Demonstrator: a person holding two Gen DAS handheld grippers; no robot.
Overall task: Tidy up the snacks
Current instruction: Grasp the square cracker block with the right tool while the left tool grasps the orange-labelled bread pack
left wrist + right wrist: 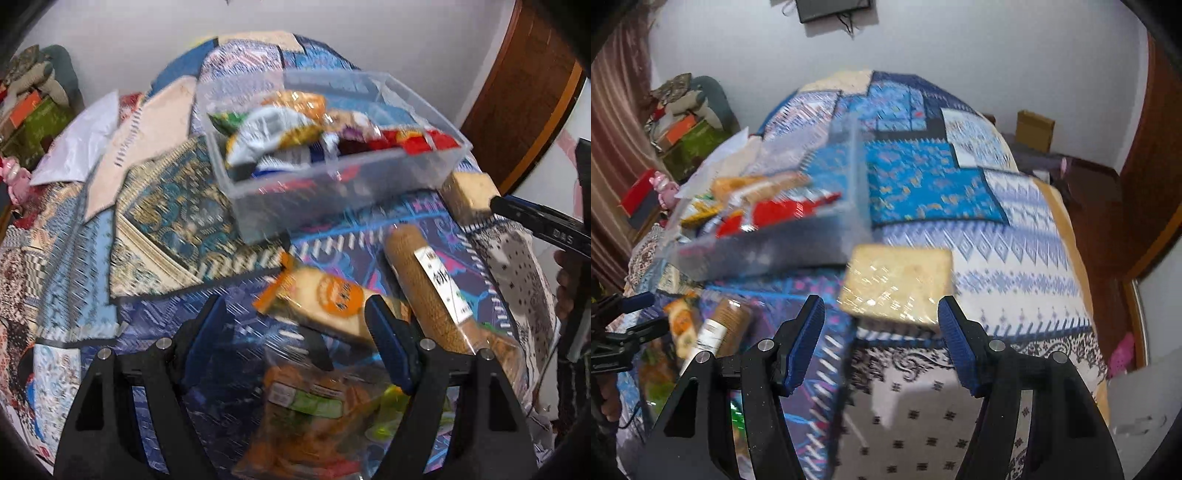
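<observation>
Patchwork blue bedspread carries a clear plastic snack tub, loose packets crowding both wide-open, empty hand-held grippers, left and right.

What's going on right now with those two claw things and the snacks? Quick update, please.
Left gripper open above orange cracker pack. Right gripper open, square cracker pack just ahead, not clamped. Clear bin part filled; nothing blocking.

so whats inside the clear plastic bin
The clear bin holds a heap of snack packets: a white and yellow bag on top, red wrappers at one end. Anything beneath the heap is covered.
</observation>
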